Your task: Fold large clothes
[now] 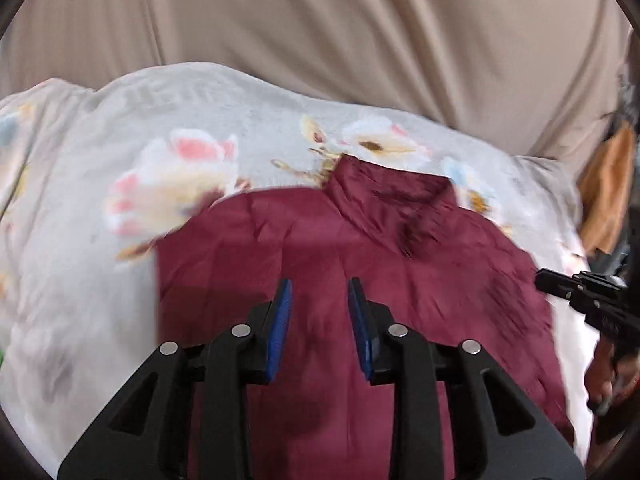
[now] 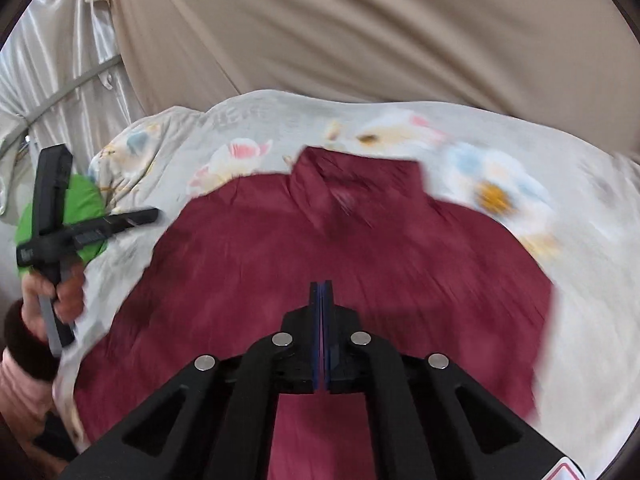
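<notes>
A maroon jacket [image 1: 360, 264] lies flat on a floral bed cover [image 1: 120, 168], collar [image 1: 392, 192] pointing away from me. It also shows in the right wrist view [image 2: 320, 248] on the same cover [image 2: 520, 184]. My left gripper [image 1: 320, 292] hovers over the jacket's middle, open and empty, blue pads apart. My right gripper [image 2: 321, 292] is above the jacket's middle with its pads pressed together and nothing between them. The left gripper [image 2: 152, 214] shows at the left edge of the right wrist view; the right gripper [image 1: 544, 278] shows at the right edge of the left wrist view.
A beige curtain [image 1: 360, 32] hangs behind the bed. A shiny white curtain [image 2: 52, 68] hangs at the far left. A green object [image 2: 80, 208] lies at the bed's left edge. Something orange-brown [image 1: 608, 184] sits at the right.
</notes>
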Demonstrator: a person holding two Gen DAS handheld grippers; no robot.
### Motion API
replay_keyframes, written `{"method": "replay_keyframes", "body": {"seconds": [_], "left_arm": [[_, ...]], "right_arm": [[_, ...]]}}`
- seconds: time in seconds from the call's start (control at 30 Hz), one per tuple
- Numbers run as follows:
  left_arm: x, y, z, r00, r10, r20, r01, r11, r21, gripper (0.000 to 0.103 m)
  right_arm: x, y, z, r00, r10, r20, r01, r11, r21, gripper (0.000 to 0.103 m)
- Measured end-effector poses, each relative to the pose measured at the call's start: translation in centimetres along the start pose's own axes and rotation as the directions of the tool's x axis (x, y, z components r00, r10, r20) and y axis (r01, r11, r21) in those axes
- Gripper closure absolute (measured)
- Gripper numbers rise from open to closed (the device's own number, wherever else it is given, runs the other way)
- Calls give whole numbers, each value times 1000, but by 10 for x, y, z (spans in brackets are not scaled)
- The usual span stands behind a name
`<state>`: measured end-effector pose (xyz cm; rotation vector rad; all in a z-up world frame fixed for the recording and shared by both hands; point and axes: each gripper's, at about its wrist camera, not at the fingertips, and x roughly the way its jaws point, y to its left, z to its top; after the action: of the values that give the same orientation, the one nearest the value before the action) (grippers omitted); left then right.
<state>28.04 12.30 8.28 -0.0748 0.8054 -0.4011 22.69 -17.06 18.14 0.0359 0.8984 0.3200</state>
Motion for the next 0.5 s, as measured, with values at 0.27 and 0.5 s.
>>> {"method": "replay_keyframes", "body": {"seconds": [0.27, 0.5], "left_arm": [[113, 25, 13, 985, 101, -142, -110, 993, -53, 76], [116, 33, 5, 987, 119, -104, -123, 992, -26, 78]], "right_arm": [[158, 12, 58, 977, 28, -211, -25, 1000, 19, 103], [151, -43, 86, 977, -210, -44, 214, 964, 154, 101]]}}
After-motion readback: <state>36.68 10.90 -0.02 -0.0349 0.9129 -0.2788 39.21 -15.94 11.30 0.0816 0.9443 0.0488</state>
